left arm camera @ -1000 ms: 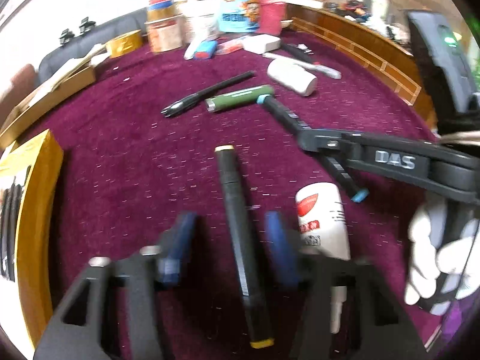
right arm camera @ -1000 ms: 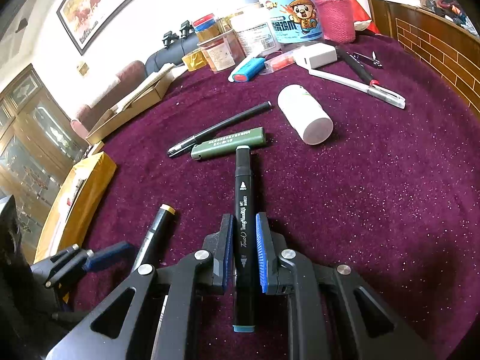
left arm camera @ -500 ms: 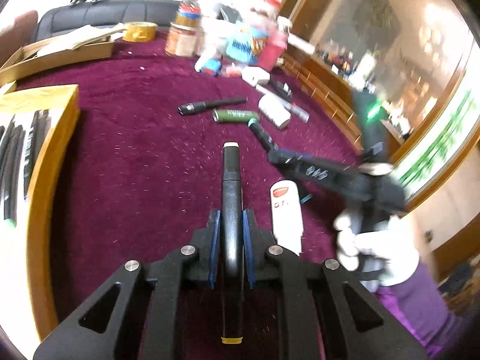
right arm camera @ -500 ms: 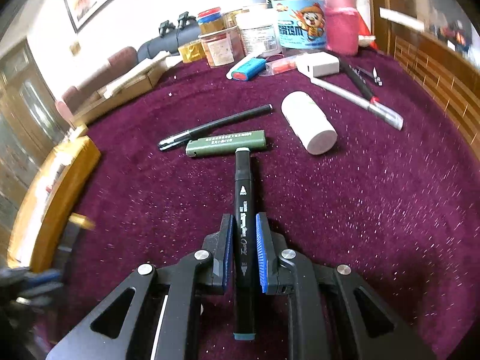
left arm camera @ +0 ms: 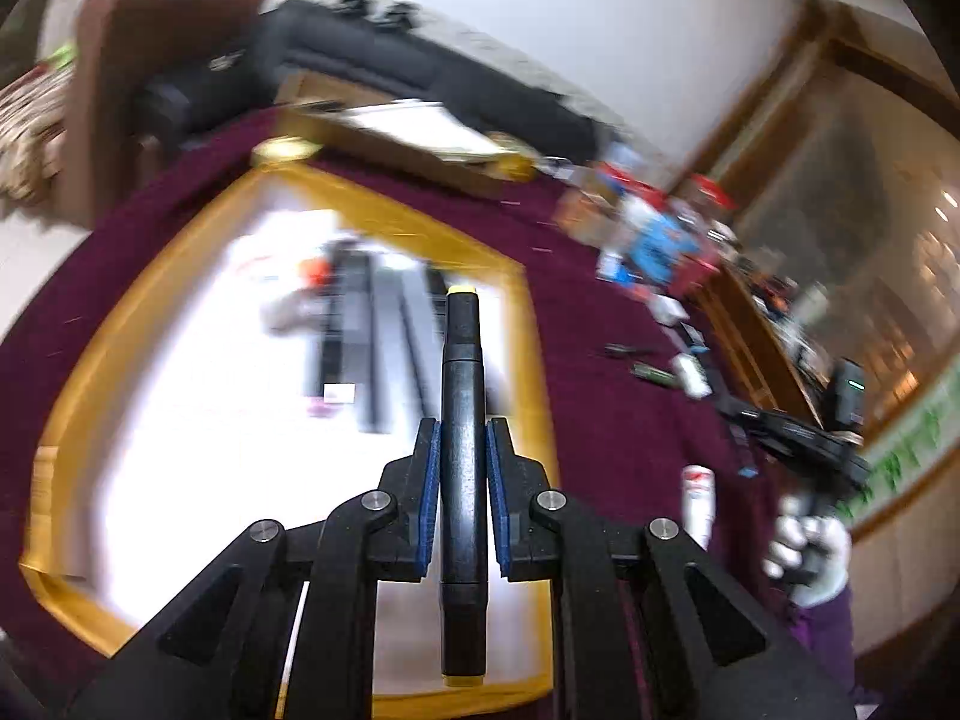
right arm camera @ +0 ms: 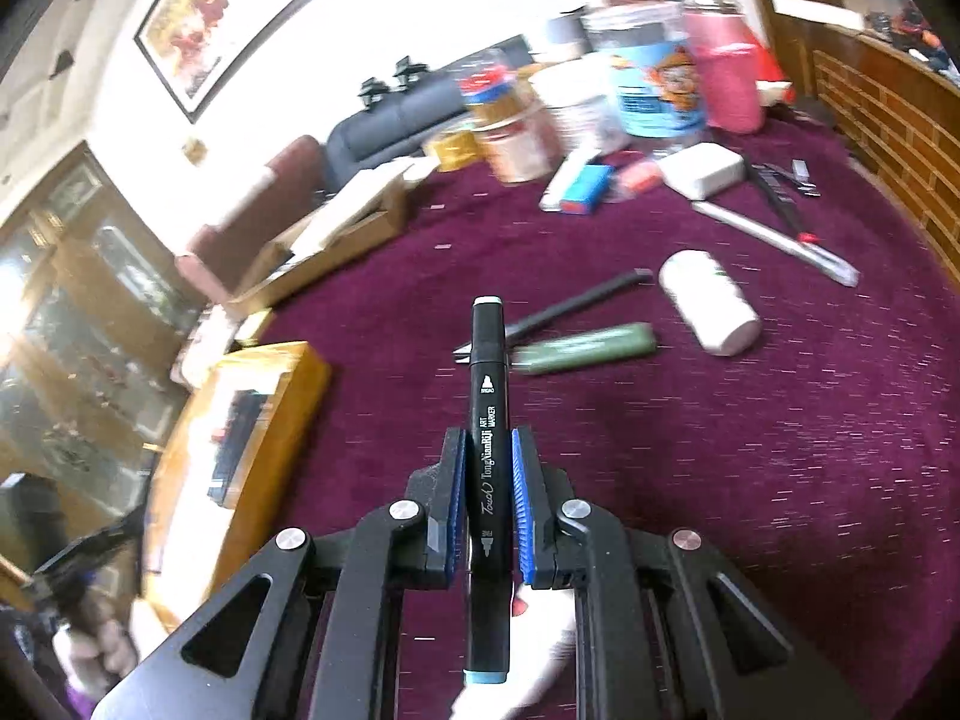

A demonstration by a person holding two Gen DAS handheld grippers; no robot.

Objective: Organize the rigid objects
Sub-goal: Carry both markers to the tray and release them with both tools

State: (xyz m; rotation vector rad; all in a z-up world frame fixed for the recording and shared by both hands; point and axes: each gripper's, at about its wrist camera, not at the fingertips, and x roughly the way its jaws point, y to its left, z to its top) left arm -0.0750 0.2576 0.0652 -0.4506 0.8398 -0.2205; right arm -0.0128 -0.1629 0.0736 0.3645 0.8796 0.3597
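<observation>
My left gripper (left arm camera: 463,441) is shut on a black marker with yellow end caps (left arm camera: 462,348). It hangs over the yellow-rimmed box (left arm camera: 528,324), whose white inside holds several dark pens (left arm camera: 342,324), blurred here. My right gripper (right arm camera: 487,450) is shut on a black art marker with pale blue caps (right arm camera: 487,354), raised above the purple cloth (right arm camera: 750,480). In the left wrist view the right gripper (left arm camera: 798,438) shows far right in a gloved hand (left arm camera: 810,552). The yellow box (right arm camera: 282,420) lies left of the right gripper.
On the cloth lie a green pen (right arm camera: 588,348), a black pen (right arm camera: 576,306), a white bottle (right arm camera: 711,303), a white tube (left arm camera: 698,498) and a silver pen (right arm camera: 774,243). Jars and tins (right arm camera: 654,90) crowd the far edge. A cardboard box (right arm camera: 336,234) sits back left.
The left gripper closed on the yellow-capped marker, lifted it and swung left to above the yellow box, rolling as it went. The right gripper rose a little with its marker.
</observation>
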